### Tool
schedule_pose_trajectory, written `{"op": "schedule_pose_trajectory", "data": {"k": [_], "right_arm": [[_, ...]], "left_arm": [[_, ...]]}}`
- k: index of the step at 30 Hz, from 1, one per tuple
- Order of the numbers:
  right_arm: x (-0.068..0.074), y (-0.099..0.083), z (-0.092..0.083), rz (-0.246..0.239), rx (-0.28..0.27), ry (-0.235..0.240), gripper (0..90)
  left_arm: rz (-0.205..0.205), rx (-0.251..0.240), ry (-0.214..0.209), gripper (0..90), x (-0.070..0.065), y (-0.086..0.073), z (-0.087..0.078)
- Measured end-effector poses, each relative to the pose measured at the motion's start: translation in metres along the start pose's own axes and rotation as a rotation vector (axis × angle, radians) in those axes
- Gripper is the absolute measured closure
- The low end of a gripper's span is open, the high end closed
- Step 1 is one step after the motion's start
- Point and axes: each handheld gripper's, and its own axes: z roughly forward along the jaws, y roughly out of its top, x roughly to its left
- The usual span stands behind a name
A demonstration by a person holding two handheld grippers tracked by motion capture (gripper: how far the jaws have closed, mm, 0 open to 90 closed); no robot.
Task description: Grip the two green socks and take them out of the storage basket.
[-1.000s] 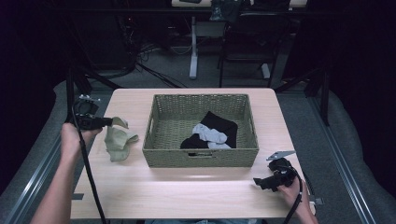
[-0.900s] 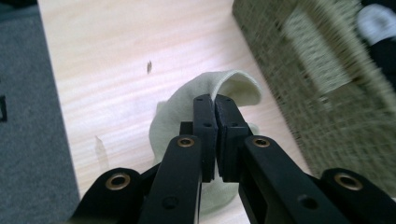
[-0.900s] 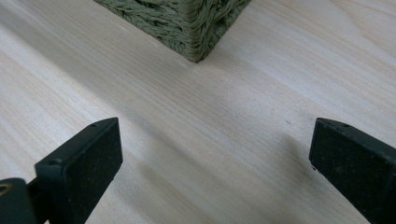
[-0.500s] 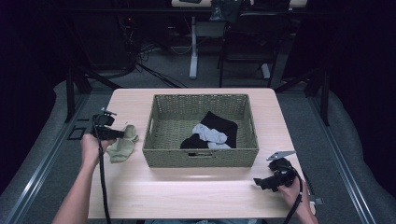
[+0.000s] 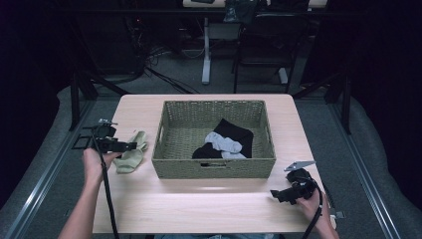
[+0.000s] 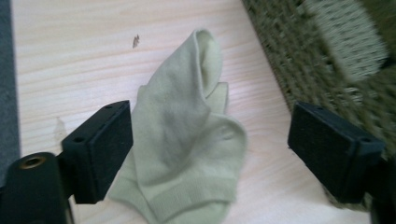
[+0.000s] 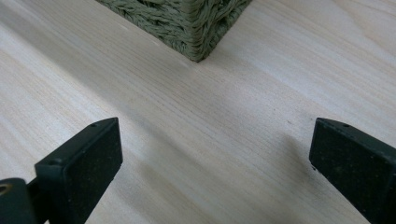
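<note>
Pale green sock [image 6: 187, 140] beside wicker basket [image 5: 214, 168]

No legible text, label, brand, number or sign anywhere. Checked: woven basket [image 5: 214, 168] — plain weave, no tag. Pale green sock [image 6: 187, 140] left of basket — no print or logo. Dark and grey socks inside basket — nothing readable. Table [image 5: 199, 209] — bare wood grain, a couple of small marks, not characters. Background furniture beyond basket too dark to read.
</note>
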Motion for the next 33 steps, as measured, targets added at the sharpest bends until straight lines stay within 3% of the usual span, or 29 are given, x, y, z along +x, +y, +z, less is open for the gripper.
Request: {"op": "schedule_pose_trajectory", "data": {"k": [8, 11, 13, 21, 23, 25, 27, 29, 33], "right_arm": [[0.000, 0.000, 0.000, 0.000, 0.003, 0.002, 1.9], [0.000, 0.000, 0.000, 0.001, 0.002, -0.001, 1.9], [0.001, 0.000, 0.001, 0.004, 0.000, 0.005, 1.9], [0.001, 0.000, 0.002, 0.000, 0.003, 0.006, 1.9], [0.001, 0.000, 0.002, -0.005, 0.010, 0.000, 1.9], [0.001, 0.001, 0.001, -0.010, -0.005, -0.001, 2.1], [0.002, 0.001, 0.000, -0.011, -0.014, 0.001, 2.1], [0.003, 0.001, 0.001, -0.012, -0.012, -0.002, 2.1], [0.003, 0.002, 0.002, -0.016, -0.013, 0.002, 2.1]], "left_arm": [[0.027, -0.103, 0.004, 1.3, -0.020, -0.020, -0.034], [0.026, -0.109, -0.010, 0.2, -0.024, -0.028, -0.038], [0.024, -0.119, -0.017, 0.2, -0.031, -0.042, -0.041], [0.023, -0.083, -0.015, 0.0, -0.046, -0.084, -0.039], [0.017, -0.100, -0.009, 0.0, -0.049, -0.094, -0.038], [0.025, -0.112, 0.016, 0.0, -0.053, -0.105, -0.033], [0.056, -0.089, 0.043, 0.0, -0.058, -0.115, -0.025], [0.078, -0.054, 0.037, 0.0, -0.060, -0.120, -0.018], [0.090, -0.051, 0.033, 0.0, -0.061, -0.119, -0.013]]}}
